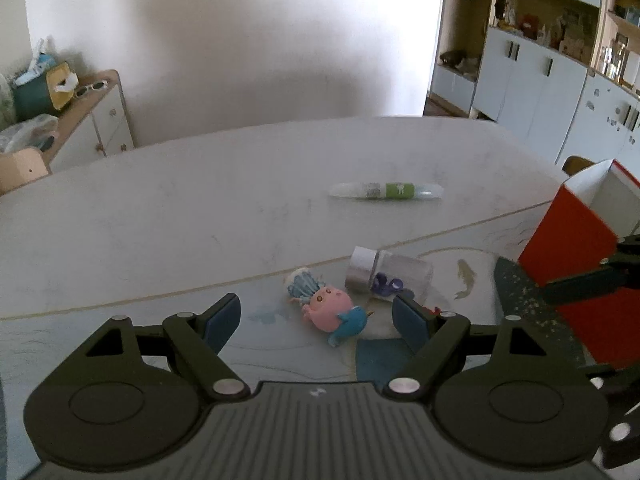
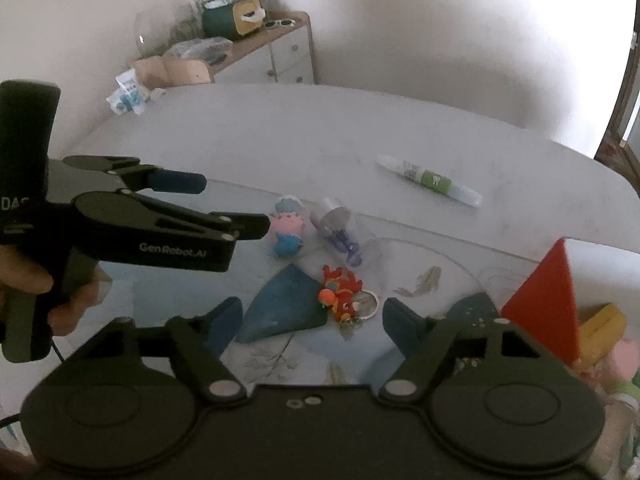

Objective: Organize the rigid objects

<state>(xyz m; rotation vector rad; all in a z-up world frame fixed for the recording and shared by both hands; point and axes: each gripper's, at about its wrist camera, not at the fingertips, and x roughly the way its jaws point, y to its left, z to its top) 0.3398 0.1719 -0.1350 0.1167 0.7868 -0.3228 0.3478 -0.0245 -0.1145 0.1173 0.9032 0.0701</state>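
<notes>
A pink and blue toy figure (image 1: 328, 312) (image 2: 286, 232) lies on the patterned mat. My left gripper (image 1: 316, 320) hovers open just short of it, fingers either side. Beside the toy lies a clear jar (image 1: 388, 276) (image 2: 344, 232) with a silver lid and purple pieces inside. A red crab keychain (image 2: 344, 292) rests ahead of my right gripper (image 2: 312, 324), which is open and empty. A green-labelled tube (image 1: 386, 191) (image 2: 430, 180) lies farther back on the table. The left gripper (image 2: 224, 208) also shows from the side in the right wrist view.
A red and white box (image 1: 588, 256) (image 2: 548, 300) stands at the right with a yellow block and toys (image 2: 604, 336) inside it. A wooden cabinet (image 1: 92, 120) with clutter stands by the wall. White cupboards (image 1: 540, 72) fill the far right. A hand (image 2: 48, 292) holds the left gripper.
</notes>
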